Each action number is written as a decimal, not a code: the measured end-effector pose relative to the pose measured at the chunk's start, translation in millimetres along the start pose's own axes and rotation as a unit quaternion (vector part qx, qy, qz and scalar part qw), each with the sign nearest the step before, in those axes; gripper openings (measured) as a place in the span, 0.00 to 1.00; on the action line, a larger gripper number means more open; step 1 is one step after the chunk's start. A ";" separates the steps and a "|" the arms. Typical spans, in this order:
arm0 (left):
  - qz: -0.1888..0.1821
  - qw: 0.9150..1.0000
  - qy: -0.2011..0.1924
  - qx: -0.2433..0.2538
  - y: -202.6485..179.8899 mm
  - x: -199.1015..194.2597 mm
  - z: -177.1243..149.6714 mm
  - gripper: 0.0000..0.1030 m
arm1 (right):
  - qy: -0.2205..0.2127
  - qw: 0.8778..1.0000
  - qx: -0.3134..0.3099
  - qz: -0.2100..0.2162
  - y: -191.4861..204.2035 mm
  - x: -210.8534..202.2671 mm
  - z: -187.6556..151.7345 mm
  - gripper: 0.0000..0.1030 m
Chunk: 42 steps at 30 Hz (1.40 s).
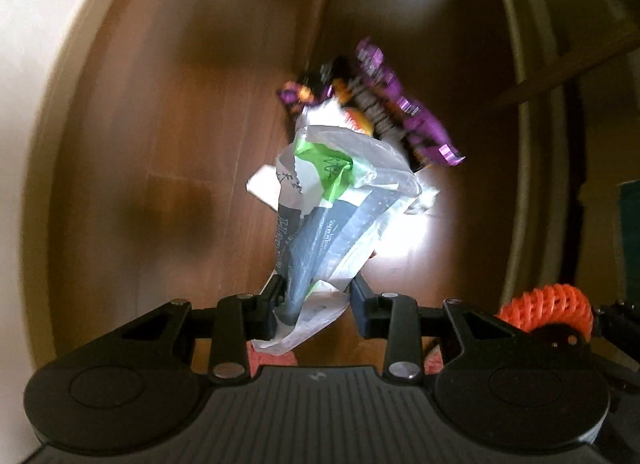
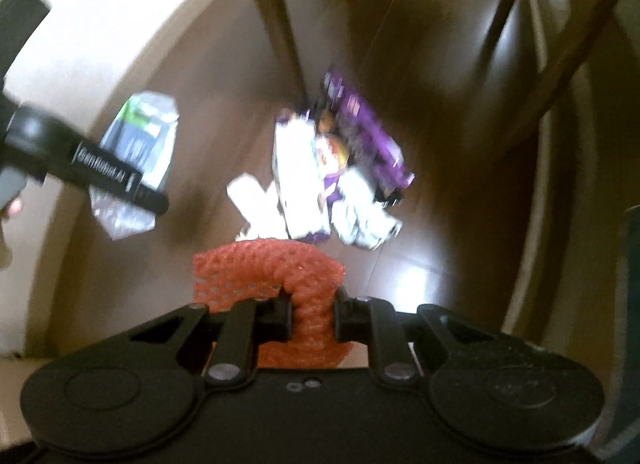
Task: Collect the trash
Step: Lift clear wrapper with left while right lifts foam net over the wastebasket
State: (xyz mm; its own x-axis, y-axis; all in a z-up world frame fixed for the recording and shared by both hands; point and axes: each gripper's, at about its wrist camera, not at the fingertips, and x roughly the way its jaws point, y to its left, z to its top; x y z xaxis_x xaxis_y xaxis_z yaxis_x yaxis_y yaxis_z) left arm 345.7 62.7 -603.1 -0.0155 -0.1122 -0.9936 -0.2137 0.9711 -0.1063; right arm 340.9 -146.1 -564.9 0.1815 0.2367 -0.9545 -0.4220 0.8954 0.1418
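- Plastic wrapper [image 1: 324, 223]: white, grey and green, crumpled, printed with text. It is pinched at its lower end by the left claw [image 1: 318, 300], whose jaws are narrowed onto it; the rest of it hangs away from the fingertips, above the floor.
- Orange foam net [image 2: 288, 276]: a tubular mesh sleeve, bent into an arch. It is clamped by the right claw [image 2: 312, 314], whose jaws are drawn nearly together and squeeze the mesh flat between the pads; the arch bulges to the left of the fingers.
- The net is also seen in the left wrist view, just right of the left claw's linkage [image 1: 548, 306].
- Left claw, pose: pointed straight down at the floor, wrapper dangling beyond it. In the right wrist view it is seen from the side, up and to the left of the right claw [image 2: 150, 199], with a fingertip of the person's hand [image 2: 14, 205] showing at the frame's left edge.
- Right claw, pose: aimed steeply downward, slightly tilted.
- Remaining litter pile [image 2: 340, 179]: a purple packet [image 1: 396, 103], white papers and a small orange-yellow item, blurred, left on the floor well beyond both claws' fingertips.
- Wooden floor [image 1: 180, 123]: brown planks, with a bright glare patch right of the wrapper.
- Pale wall [image 1: 40, 63]: far left of both claws.
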 end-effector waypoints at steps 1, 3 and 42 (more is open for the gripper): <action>-0.001 1.000 -0.004 0.001 -4.3 -16.2 1.4 0.33 | -0.007 1.000 0.005 -0.001 0.7 -15.9 5.1 0.16; -0.001 1.000 -0.009 0.001 -9.7 -53.9 4.2 0.33 | -0.019 1.000 0.009 -0.001 3.0 -46.8 15.3 0.16; -0.021 0.950 -0.280 0.138 -204.1 -502.0 170.9 0.34 | -0.323 0.941 0.046 -0.093 -60.7 -471.2 281.4 0.17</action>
State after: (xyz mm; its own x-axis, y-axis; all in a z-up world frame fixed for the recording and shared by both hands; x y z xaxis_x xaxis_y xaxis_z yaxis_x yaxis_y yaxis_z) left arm 564.0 -43.2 -89.2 0.5265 -0.0982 -0.8445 0.0626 0.9951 -0.0766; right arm 530.9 -205.8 -49.9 0.7584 0.2265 -0.6112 -0.2570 0.9656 0.0390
